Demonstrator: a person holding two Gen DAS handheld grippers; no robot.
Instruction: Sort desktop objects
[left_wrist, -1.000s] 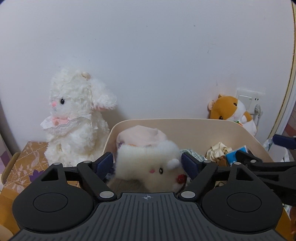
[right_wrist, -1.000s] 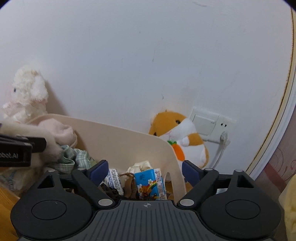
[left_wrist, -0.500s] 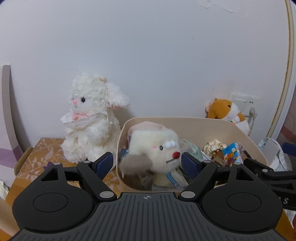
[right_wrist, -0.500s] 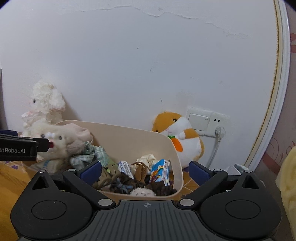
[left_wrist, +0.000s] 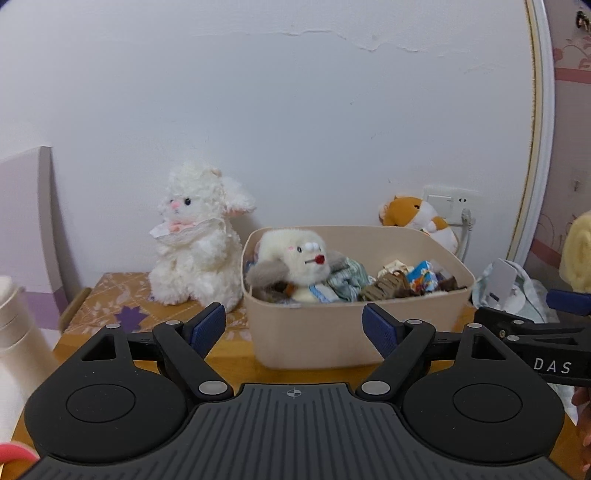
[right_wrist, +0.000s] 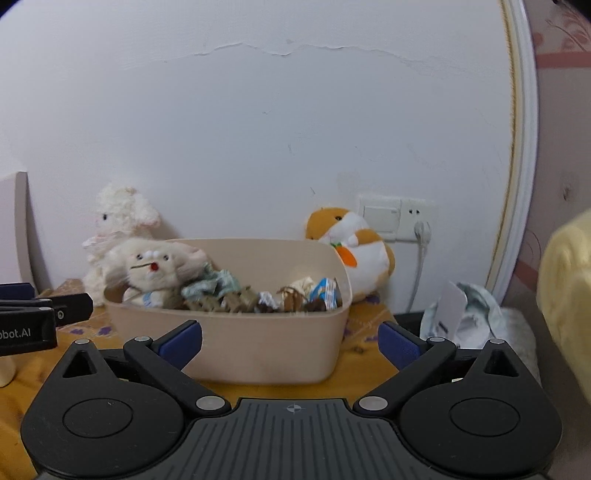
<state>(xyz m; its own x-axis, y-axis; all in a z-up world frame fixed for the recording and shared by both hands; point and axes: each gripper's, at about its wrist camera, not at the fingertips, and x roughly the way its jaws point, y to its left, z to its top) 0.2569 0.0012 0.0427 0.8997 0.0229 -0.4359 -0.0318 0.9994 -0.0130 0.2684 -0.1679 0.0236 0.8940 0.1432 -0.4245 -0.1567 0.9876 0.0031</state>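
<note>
A beige plastic bin (left_wrist: 332, 332) (right_wrist: 258, 347) stands on the wooden desk. A cream plush toy with a red nose (left_wrist: 295, 254) (right_wrist: 151, 266) lies in its left end, on top of cloth and small items, with a blue carton (left_wrist: 421, 277) (right_wrist: 325, 291) at its right end. My left gripper (left_wrist: 293, 326) is open and empty, in front of the bin. My right gripper (right_wrist: 290, 341) is open and empty, also in front of the bin, to the right of the left one.
A white plush lamb (left_wrist: 199, 236) (right_wrist: 118, 221) sits left of the bin against the wall. An orange hamster plush (left_wrist: 417, 218) (right_wrist: 351, 247) sits behind the bin by a wall socket (right_wrist: 399, 218). A cream bottle (left_wrist: 18, 347) stands at far left. Crumpled packaging (right_wrist: 465, 314) lies at right.
The left gripper let go of the cream plush toy, which now lies in the bin. Both grippers have pulled back from the bin.
</note>
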